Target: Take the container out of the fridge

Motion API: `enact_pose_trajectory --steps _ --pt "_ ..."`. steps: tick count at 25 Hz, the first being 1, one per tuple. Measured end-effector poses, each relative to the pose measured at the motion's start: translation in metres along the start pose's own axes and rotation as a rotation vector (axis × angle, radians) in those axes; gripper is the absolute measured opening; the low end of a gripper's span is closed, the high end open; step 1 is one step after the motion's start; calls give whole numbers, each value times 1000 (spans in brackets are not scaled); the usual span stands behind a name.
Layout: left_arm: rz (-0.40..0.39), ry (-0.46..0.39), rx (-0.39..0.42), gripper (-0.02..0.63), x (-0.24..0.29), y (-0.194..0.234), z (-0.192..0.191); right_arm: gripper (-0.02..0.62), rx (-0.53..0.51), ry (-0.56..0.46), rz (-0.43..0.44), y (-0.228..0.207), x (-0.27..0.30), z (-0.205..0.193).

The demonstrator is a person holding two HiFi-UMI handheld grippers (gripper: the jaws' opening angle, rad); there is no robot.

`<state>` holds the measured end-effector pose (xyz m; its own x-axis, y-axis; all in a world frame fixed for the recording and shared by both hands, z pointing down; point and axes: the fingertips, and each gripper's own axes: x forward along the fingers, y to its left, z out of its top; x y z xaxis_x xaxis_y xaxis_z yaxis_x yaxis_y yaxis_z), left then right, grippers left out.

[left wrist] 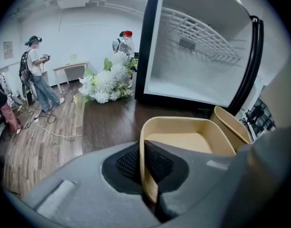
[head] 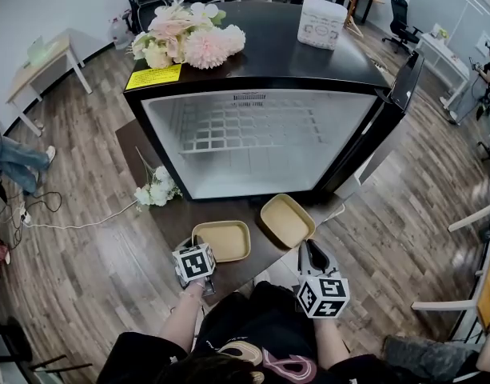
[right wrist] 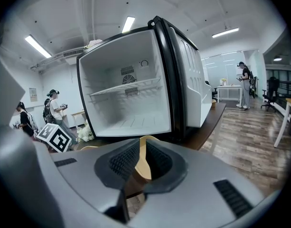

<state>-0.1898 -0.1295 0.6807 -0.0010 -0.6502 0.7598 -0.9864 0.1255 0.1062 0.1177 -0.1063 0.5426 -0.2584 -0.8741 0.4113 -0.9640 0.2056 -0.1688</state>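
Two shallow tan containers stand on the dark table [head: 161, 214] in front of the open, empty fridge [head: 256, 146]. My left gripper [head: 200, 251] is shut on the near rim of the left container [head: 222, 241]; in the left gripper view that rim [left wrist: 146, 167] runs between the black pads, tray [left wrist: 183, 137] stretching ahead. My right gripper [head: 309, 252] is shut on the near edge of the right container [head: 286, 220], which tilts. The right gripper view shows its tan edge [right wrist: 144, 163] clamped between the pads, with the fridge [right wrist: 126, 99] behind.
Pink and white flowers [head: 189, 40] and a white box [head: 320, 22] sit on top of the fridge. A white bouquet [head: 155, 190] lies on the table's left part. The fridge door [head: 388, 110] hangs open at the right. People stand at the room's edges.
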Motion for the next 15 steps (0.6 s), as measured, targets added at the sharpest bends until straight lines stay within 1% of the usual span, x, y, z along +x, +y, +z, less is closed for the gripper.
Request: enact_pose_trajectory --steps 15 --pt "26 -35 -36 12 1 0 2 59 -1 28 2 -4 6 -5"
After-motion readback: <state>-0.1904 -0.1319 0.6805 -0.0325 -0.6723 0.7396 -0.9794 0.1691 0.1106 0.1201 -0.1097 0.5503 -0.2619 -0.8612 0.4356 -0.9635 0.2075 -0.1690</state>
